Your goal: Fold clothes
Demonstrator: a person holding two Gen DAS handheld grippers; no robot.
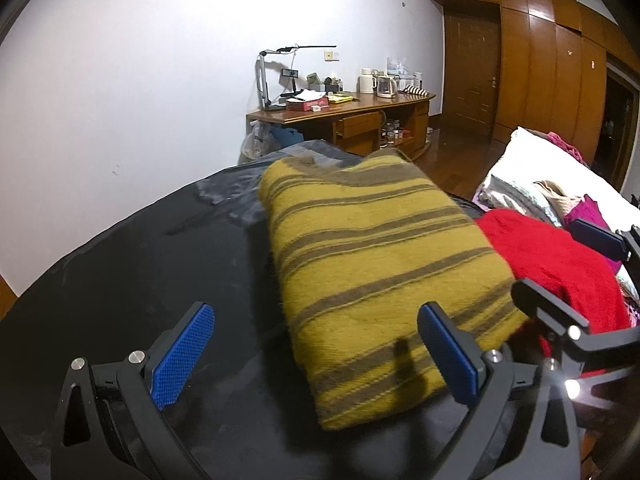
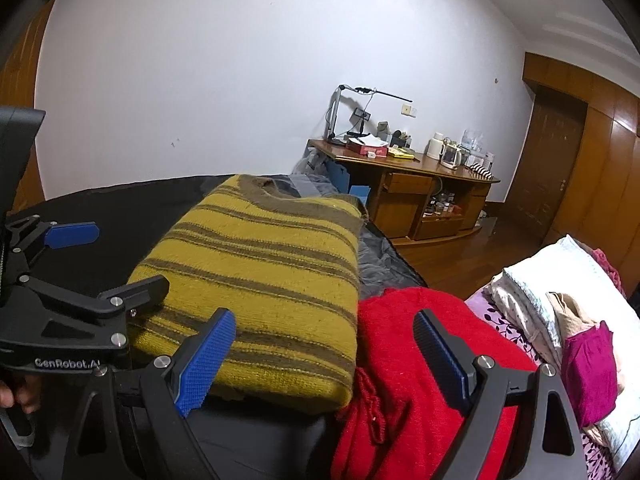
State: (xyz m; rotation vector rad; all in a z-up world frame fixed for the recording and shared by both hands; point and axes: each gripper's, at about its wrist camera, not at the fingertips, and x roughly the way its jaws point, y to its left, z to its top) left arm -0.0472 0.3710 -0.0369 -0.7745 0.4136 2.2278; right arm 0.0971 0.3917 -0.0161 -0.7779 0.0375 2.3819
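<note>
- A folded mustard-yellow sweater with olive stripes (image 1: 380, 272) is laid flat on a dark sheet (image 1: 140, 280) that covers the work surface.
- A red knitted garment (image 2: 420, 360) is bunched against the sweater's right edge and touches it; a loose red cord (image 2: 368, 396) is seen hanging at its near corner.
- The left gripper (image 1: 316, 356) is held over the sweater's near left corner, jaws spread wide, nothing pinched between the blue pads (image 1: 180, 356).
- The right gripper (image 2: 324, 360) is held above the seam where sweater and red garment meet, jaws spread apart and empty.
- Further right, a pile of white, beige and magenta clothes (image 2: 568, 320) is stacked.
- Beyond the sheet, a cluttered wooden desk (image 1: 352, 116) with a lamp and kettles is set against a white wall, beside wooden wardrobe doors (image 1: 560, 72).
</note>
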